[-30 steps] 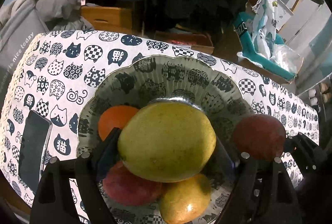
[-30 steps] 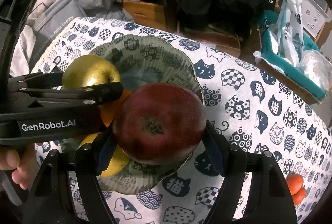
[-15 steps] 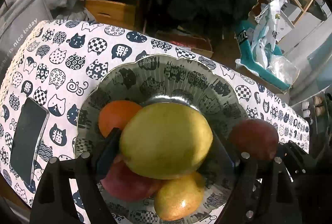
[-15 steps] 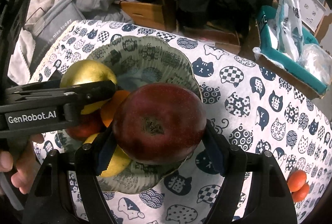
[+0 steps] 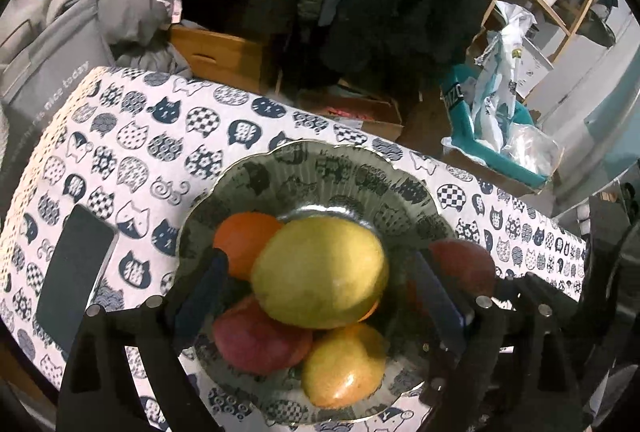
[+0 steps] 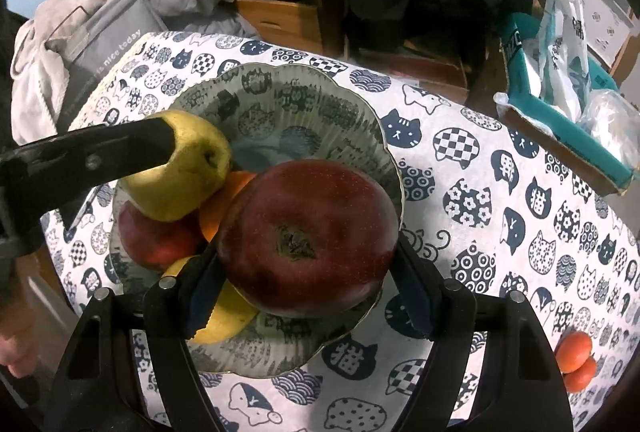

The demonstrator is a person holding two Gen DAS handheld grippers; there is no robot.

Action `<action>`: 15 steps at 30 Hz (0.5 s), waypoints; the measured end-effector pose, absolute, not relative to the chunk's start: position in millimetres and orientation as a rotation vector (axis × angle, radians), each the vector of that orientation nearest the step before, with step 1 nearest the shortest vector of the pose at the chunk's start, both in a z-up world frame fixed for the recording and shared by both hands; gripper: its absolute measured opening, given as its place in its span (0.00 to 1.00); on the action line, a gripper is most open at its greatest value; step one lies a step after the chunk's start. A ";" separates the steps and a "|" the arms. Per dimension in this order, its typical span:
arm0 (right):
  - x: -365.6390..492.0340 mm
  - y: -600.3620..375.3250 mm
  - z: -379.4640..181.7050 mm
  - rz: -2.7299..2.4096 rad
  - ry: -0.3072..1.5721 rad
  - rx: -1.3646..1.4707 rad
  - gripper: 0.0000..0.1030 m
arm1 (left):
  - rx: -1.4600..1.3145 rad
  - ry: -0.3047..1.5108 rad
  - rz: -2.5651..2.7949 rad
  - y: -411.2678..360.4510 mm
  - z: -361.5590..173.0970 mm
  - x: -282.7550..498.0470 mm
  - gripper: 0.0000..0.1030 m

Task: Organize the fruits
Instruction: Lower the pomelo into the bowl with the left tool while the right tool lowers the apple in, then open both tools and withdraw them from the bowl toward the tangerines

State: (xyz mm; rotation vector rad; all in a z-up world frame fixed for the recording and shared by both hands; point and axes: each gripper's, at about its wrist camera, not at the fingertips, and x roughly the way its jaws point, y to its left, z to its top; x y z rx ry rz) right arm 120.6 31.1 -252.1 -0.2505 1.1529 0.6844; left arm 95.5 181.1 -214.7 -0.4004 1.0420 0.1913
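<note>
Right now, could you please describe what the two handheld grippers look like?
Both are matte black plastic. The left gripper and the right gripper each have two broad angular fingers with cut-out slots and small silver pin heads. Dark blue pads line the inner faces; on the right gripper one pad's edge looks ribbed. No cables or sleeves show. A bare hand appears at the edge of the right view.

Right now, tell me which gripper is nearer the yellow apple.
Left. The left gripper straddles the yellow apple atop the bowl's pile, its jaws opening off it. The right gripper holds the red apple beside it.
</note>
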 end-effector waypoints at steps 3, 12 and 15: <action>119.1 35.5 -253.3 0.687 1.155 -0.276 0.76 | -0.399 1.046 0.209 183.7 -213.4 86.2 0.91; 108.0 46.3 -263.6 0.688 1.182 -0.369 0.76 | -0.363 1.063 0.248 188.5 -210.1 64.9 0.91; 106.7 45.3 -261.0 0.685 1.184 -0.369 0.76 | -0.350 1.060 0.258 189.5 -206.4 60.2 0.91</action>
